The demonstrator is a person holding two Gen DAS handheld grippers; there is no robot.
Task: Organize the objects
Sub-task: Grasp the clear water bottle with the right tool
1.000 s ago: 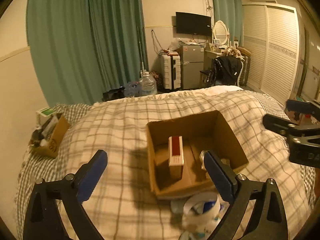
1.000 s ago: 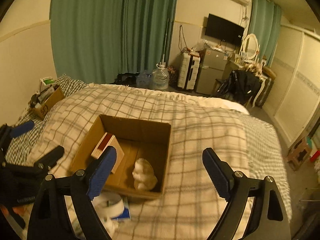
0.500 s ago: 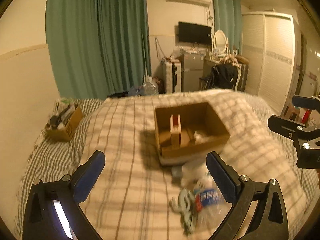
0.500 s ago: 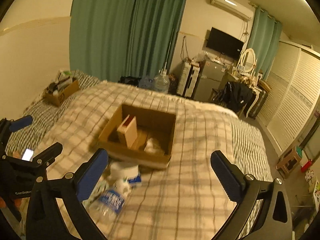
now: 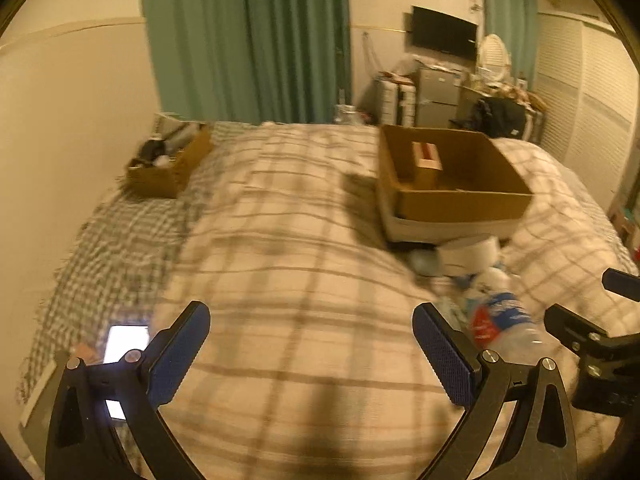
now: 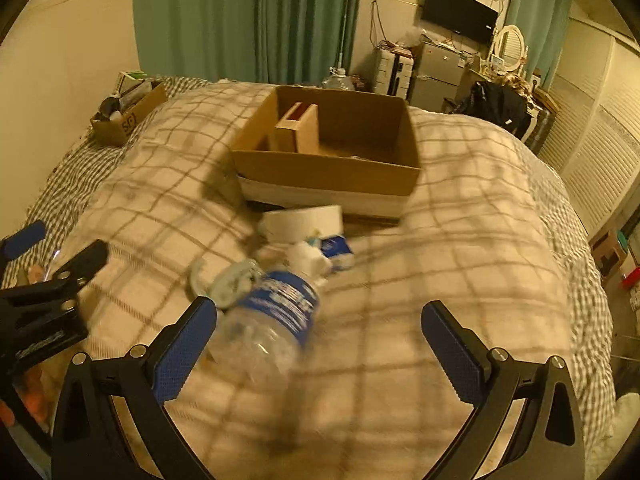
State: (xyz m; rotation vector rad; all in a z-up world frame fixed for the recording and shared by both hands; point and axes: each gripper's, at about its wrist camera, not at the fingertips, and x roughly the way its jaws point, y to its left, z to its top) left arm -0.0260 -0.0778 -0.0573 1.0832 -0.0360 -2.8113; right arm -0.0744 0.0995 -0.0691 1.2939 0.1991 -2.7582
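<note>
An open cardboard box point(image 5: 460, 200) point(image 6: 328, 176) sits on the plaid bed with a small upright carton point(image 5: 426, 160) point(image 6: 298, 132) inside. In front of it lie a white tape roll point(image 6: 304, 222) point(image 5: 468, 252), a small blue-white pack point(image 6: 338, 248) and a clear plastic bottle point(image 6: 272, 316) point(image 5: 500, 320) with a blue label, on its side. My right gripper point(image 6: 318, 344) is open and empty, its left finger beside the bottle. My left gripper point(image 5: 312, 348) is open and empty over bare bedcover, left of the bottle.
A second small cardboard box point(image 5: 172, 164) point(image 6: 128, 116) with clutter stands at the bed's far left by the wall. A lit phone point(image 5: 126, 344) lies at the near left edge. Curtains, a fridge and wardrobes stand beyond the bed.
Both grippers have pulled back and away from the box. The bottle, tape roll and pack have come into fuller view in front of it. Both stay open.
</note>
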